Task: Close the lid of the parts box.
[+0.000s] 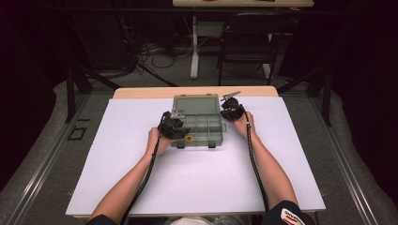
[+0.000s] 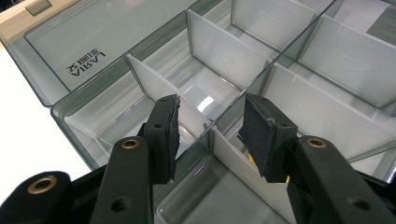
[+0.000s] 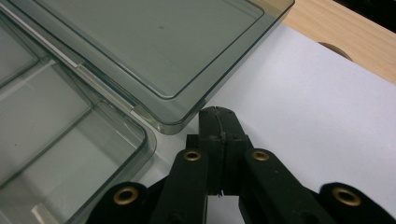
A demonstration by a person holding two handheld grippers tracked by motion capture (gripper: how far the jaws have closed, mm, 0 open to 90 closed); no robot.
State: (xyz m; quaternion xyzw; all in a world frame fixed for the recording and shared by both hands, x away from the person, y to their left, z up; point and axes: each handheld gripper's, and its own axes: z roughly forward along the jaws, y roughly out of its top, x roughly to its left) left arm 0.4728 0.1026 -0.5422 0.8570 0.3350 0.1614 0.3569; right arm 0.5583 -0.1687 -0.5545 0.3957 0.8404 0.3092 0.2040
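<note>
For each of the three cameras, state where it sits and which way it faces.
High view: above the person's side, facing forward and down on the white-covered table; both forearms, left gripper, right gripper.
Left gripper view: rides the left gripper, open jaws over white dividers.
Right gripper view: rides the right gripper, shut beside the lid.
All share the clear grey plastic compartment box.

Both forearms extended forward, one gripper in each hand.
Left gripper [image 2: 210, 135] pitched downward, jaws parted with a clear gap; right gripper [image 3: 218, 126] held low, jaws pressed fully together, nothing between them.
</note>
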